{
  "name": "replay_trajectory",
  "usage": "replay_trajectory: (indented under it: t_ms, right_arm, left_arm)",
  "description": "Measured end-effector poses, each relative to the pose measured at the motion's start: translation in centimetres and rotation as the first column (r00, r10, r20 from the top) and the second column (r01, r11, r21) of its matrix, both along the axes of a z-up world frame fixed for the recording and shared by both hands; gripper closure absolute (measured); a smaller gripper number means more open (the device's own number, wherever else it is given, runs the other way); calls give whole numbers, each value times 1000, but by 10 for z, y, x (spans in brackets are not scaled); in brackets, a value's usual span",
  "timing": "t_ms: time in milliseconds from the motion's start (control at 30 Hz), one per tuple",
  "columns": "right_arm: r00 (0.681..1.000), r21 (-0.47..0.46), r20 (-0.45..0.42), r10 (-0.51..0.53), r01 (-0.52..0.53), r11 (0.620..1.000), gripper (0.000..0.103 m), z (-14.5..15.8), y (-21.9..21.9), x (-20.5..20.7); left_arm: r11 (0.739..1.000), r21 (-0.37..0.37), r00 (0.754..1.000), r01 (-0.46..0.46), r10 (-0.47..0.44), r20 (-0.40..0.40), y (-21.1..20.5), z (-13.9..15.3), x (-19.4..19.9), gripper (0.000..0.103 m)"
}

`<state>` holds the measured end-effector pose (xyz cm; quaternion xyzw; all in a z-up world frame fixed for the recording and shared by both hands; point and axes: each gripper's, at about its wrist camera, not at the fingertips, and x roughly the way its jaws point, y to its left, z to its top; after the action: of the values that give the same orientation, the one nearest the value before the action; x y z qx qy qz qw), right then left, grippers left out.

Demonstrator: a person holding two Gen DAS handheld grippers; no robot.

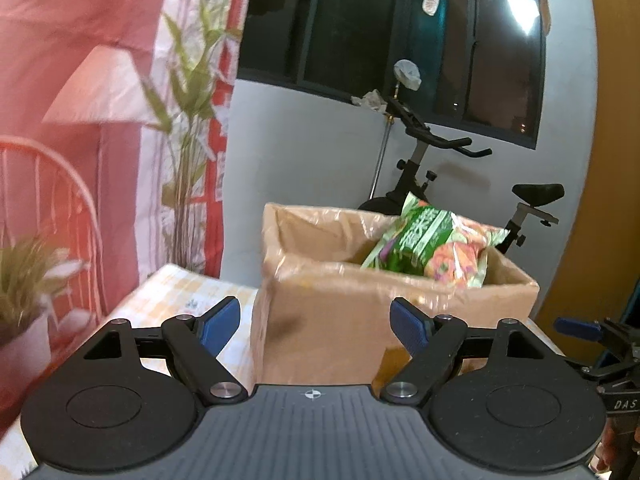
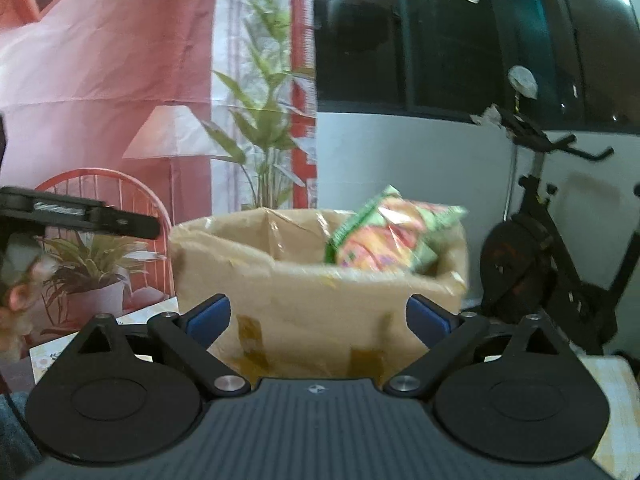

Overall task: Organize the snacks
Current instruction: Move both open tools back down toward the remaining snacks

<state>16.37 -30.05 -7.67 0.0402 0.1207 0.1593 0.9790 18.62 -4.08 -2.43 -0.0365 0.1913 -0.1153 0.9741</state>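
A brown cardboard box stands on the table ahead of both grippers; it also shows in the right wrist view. A green and orange snack bag sticks up out of its right side, and shows in the right wrist view too. My left gripper is open and empty, just short of the box's near wall. My right gripper is open and empty, also just in front of the box. The right gripper's fingertip shows at the right edge of the left wrist view.
The table has a yellow checked cloth. A printed backdrop with a lamp and plants hangs at the left. An exercise bike stands behind the box by a dark window. The left gripper's body reaches in at the left.
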Motion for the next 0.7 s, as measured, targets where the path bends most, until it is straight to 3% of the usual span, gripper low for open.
replay_trajectory:
  t_ms: [333,500,700]
  right_arm:
    - [985,1,-112,-132,132,991,0,-54,-26,-13]
    - [971,-40,-210,-118,112,993,0,-79,-26,-2]
    - [937,-8,-327,-121,125,992,0,-103,-26,21]
  left_arm:
    - [1000,29,995,-3,6,-101,-4,-38,0,19]
    - [999,43,991,7,-2,-132,-9,-53,4,20]
    - [999,41,984,5,3,-179,-10,-71,7,20]
